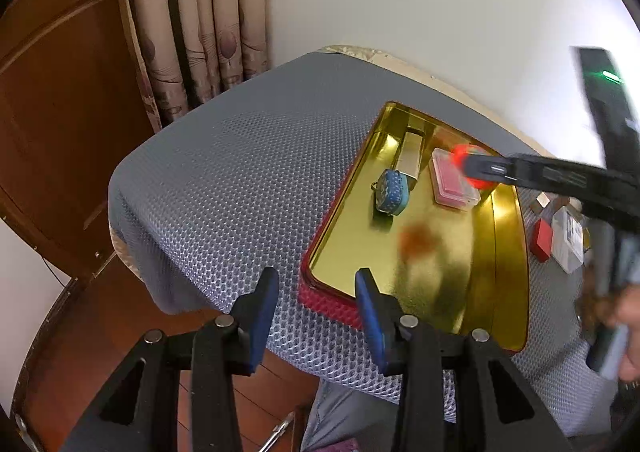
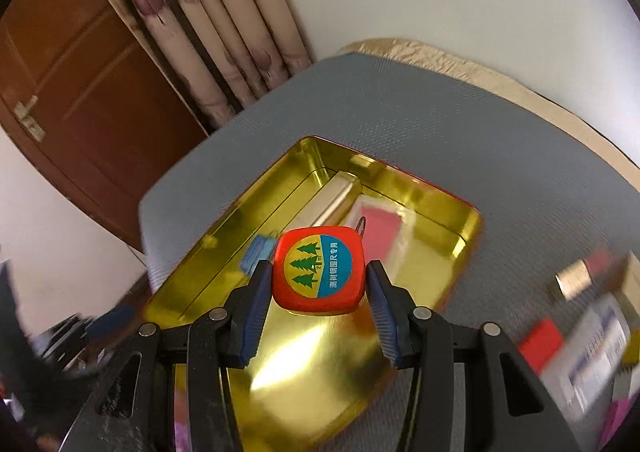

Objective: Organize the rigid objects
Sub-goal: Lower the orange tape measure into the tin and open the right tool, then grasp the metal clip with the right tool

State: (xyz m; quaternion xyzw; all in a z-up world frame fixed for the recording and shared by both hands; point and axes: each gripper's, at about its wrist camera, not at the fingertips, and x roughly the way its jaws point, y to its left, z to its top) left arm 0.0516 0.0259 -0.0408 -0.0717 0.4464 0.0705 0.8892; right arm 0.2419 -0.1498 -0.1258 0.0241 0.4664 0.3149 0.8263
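Observation:
A gold-lined tin (image 1: 440,284) with red outer sides lies open on the grey mesh mat (image 1: 240,171). In it are a blue pouch-like case (image 1: 392,191), a clear pink box (image 1: 454,183) and a gold box (image 1: 412,151). My left gripper (image 1: 316,300) hangs open over the tin's near corner, its pads pressing on nothing. My right gripper (image 2: 318,288) is shut on a red tape measure (image 2: 318,270) with a yellow and blue tree label, above the tin (image 2: 320,364). From the left wrist view the tape measure (image 1: 466,165) hovers over the pink box.
Right of the tin lie a red box (image 2: 540,344), a white printed box (image 2: 592,348) and a gold-capped tube (image 2: 576,280), all blurred. A curtain (image 1: 200,31) and a wooden door (image 1: 60,111) stand behind the table's far left edge. A hand (image 1: 628,316) shows at the right.

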